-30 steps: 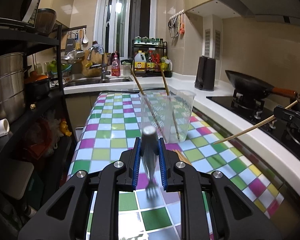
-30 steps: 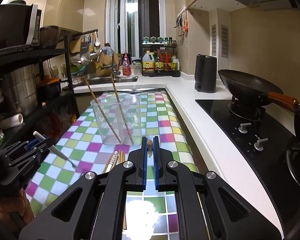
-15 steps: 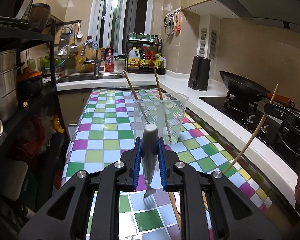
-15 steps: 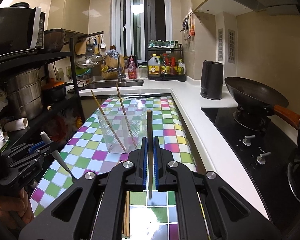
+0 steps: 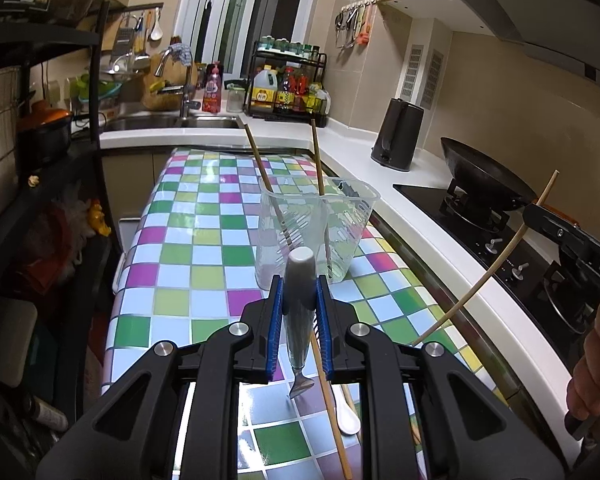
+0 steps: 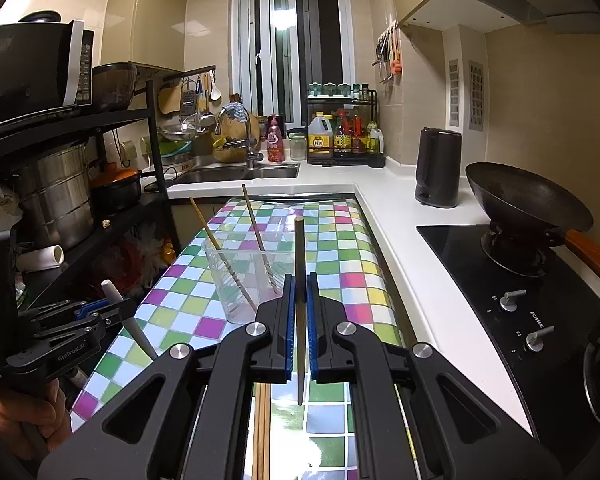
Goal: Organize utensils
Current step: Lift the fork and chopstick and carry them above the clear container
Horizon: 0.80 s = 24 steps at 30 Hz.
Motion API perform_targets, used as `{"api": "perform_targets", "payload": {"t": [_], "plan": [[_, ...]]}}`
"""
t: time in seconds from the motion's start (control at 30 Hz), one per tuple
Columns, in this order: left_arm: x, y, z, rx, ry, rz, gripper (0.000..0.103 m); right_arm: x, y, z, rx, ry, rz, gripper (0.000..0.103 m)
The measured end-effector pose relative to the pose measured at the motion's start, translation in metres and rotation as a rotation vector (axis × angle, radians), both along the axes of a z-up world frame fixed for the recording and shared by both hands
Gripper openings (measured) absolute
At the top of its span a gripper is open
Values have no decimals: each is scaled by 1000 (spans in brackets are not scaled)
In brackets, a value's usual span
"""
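A clear plastic cup (image 5: pixel 317 232) stands on the checkered table (image 5: pixel 188 256) with two wooden chopsticks leaning in it; it also shows in the right wrist view (image 6: pixel 252 276). My left gripper (image 5: pixel 298 312) is shut on a grey-handled fork (image 5: pixel 299 292), held upright with its tines down, just in front of the cup. My right gripper (image 6: pixel 298 312) is shut on a wooden chopstick (image 6: pixel 299 252), held upright near the cup's right side. In the left wrist view that chopstick (image 5: pixel 495 264) slants at the right.
A white spoon (image 5: pixel 345 412) and loose chopsticks (image 5: pixel 331 396) lie on the table below my grippers. A black shelf with pots (image 6: pixel 56 200) stands at the left. A stove with a wok (image 6: pixel 527 204) and a kettle (image 6: pixel 437 168) are at the right. A sink (image 6: pixel 236 172) is behind.
Both grippers have lifted and tipped their utensils upright. The right chopstick swung from near level to steep. The cup now sits closer in both views.
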<state>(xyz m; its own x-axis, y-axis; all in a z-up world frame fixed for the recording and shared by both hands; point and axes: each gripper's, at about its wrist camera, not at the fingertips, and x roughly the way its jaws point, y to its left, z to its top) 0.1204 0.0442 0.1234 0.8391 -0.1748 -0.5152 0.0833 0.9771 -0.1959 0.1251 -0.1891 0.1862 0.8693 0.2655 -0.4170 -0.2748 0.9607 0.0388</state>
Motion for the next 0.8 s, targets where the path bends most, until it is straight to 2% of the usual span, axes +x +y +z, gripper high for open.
{"api": "perform_targets", "payload": {"t": [0.13, 0.33, 0.5, 0.67, 0.8], "plan": [[12, 6, 11, -14, 28, -8, 16, 9, 4, 9, -9, -8, 12, 6], [37, 9, 54, -19, 34, -40, 16, 30, 12, 46, -5, -46, 51, 6], [59, 7, 101, -4, -4, -76, 16, 53, 20, 81, 18, -72, 85, 6], [85, 10, 145, -26, -58, -96, 16, 75, 23, 113, 60, -113, 104, 6], [112, 5, 156, -27, -89, -91, 16, 98, 32, 126, 80, -151, 98, 6]]}}
